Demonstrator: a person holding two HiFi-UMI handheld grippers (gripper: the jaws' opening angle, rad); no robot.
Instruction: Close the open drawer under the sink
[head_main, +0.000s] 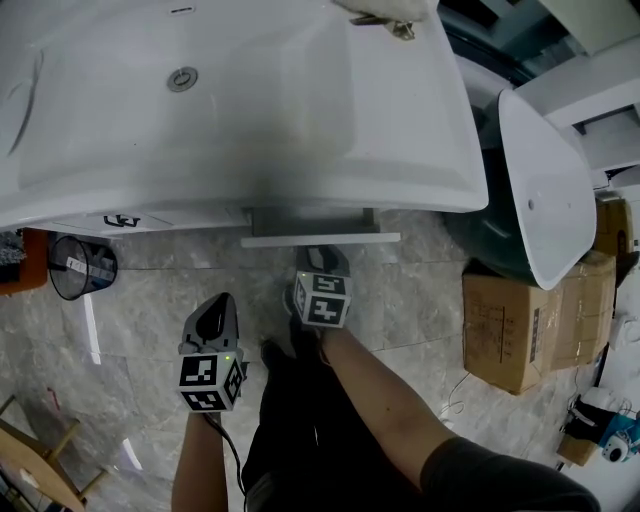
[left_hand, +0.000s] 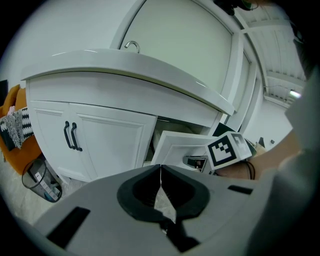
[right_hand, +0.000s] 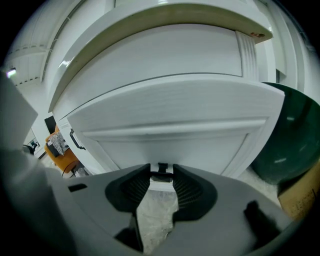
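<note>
My right gripper (right_hand: 161, 169) pinches the little dark handle (right_hand: 161, 176) on the drawer (right_hand: 170, 115), which sticks out under the sink (head_main: 250, 100); my left gripper (left_hand: 160, 168) is pressed together, empty; I think the drawer is stiff and slides easily; push at the handle.

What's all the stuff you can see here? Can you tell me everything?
sink: one, white, above the drawer
drawer: one, white, sticking out under the sink
handle: one, black, on the drawer front
cabinet doors: two, white, left of the drawer
waste basket: one, black wire, floor at left
spare basin: one, white, leaning at right
cardboard boxes: a few, brown, floor at right
floor: grey marble tiles
left gripper: one, grey, jaws shut, empty
right gripper: one, grey, jaws on the handle
arms: two, bottom of head view
</note>
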